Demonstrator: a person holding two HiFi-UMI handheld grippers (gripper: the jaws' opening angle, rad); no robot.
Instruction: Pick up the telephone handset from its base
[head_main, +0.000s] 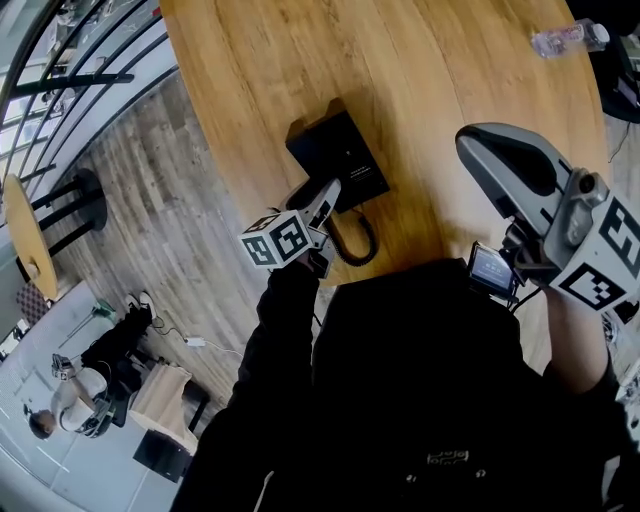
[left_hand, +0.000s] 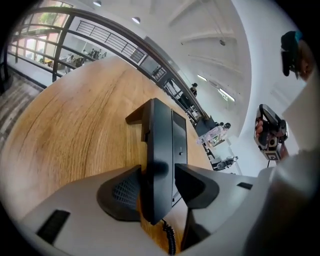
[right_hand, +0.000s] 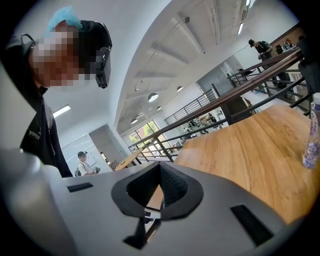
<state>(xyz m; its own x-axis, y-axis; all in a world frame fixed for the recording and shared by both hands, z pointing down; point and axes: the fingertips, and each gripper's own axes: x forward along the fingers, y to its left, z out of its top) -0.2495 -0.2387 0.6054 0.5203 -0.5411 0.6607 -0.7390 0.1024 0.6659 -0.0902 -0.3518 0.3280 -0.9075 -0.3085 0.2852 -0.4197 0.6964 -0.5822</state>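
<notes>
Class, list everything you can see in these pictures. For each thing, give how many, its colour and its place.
table: 1, light wood, fills the upper head view
base: 1, black, on the table near its edge
handset: 1, black, lying on the base
cord: 1, black, coiled, under the handset's near end
bottle: 1, clear plastic, on the table's far right
small table: 1, wooden top with black legs, on the floor at left
railing: 1, black, beyond the table at upper left
left tool: 1, grey with black pads, closed on the handset
right tool: 1, grey with black pads, shut and empty, held over the table at right
sleeve: 1, black, behind the left tool
</notes>
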